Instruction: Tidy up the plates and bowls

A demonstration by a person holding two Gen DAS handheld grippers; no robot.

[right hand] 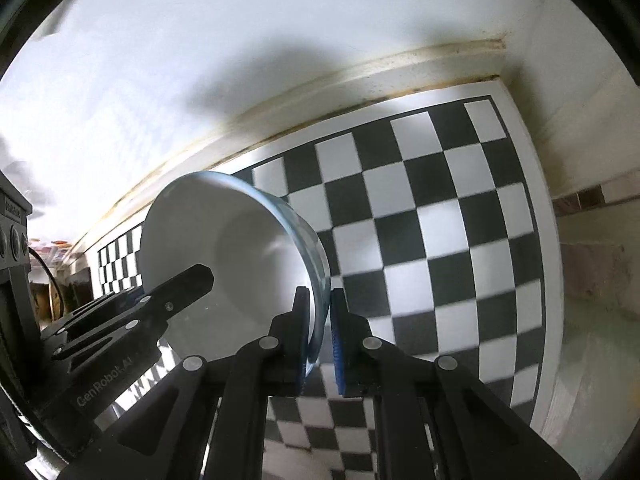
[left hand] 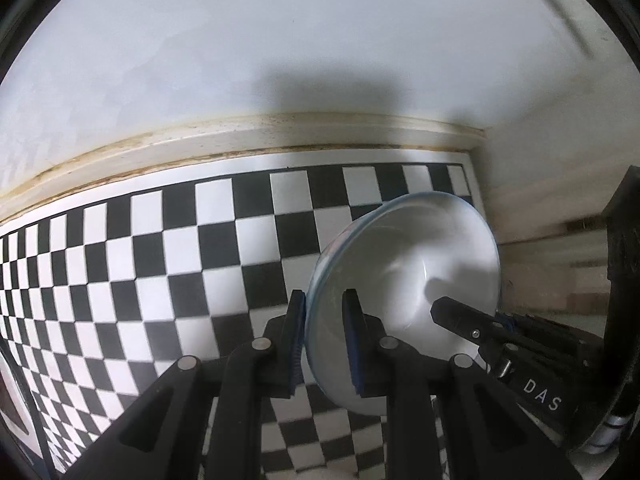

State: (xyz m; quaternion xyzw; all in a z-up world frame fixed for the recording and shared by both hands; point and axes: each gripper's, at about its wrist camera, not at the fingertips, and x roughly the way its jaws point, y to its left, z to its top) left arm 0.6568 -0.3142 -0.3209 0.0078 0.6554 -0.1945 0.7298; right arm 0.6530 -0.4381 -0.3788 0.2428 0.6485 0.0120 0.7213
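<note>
Bowl (left hand: 404, 280), white inside with a pale blue rim, is held up off the bench by both tongs at once, tipped on its side so its open mouth faces the cameras. Left tongs (left hand: 326, 340) are narrowed onto its rim: one blue-padded finger (left hand: 298, 344) sits on the outside of the wall and the other finger lies against the inside, with the rim pinched between them. In the left wrist view the right tongs reach in from the right, a black fingertip lying over the bowl's inner face near the far edge. Right tongs (right hand: 320, 336) are likewise closed down on the opposite part of the rim (right hand: 316, 276), their blue pads (right hand: 338, 344) pressing the wall from both sides; from this camera the bowl (right hand: 224, 256) spreads out to the left of those tongs, and the left tongs (right hand: 188, 284) show as a black finger across its inside. Beneath and beyond both tongs lies a black-and-white checkered mat (left hand: 160, 260) covering the bench, the bowl hanging above it near its far corner. Past the mat's far edge runs a cream, stained ledge (left hand: 260, 136) where the bench meets a pale wall (left hand: 280, 32), and shadows of the tongs fall on that wall.
</note>
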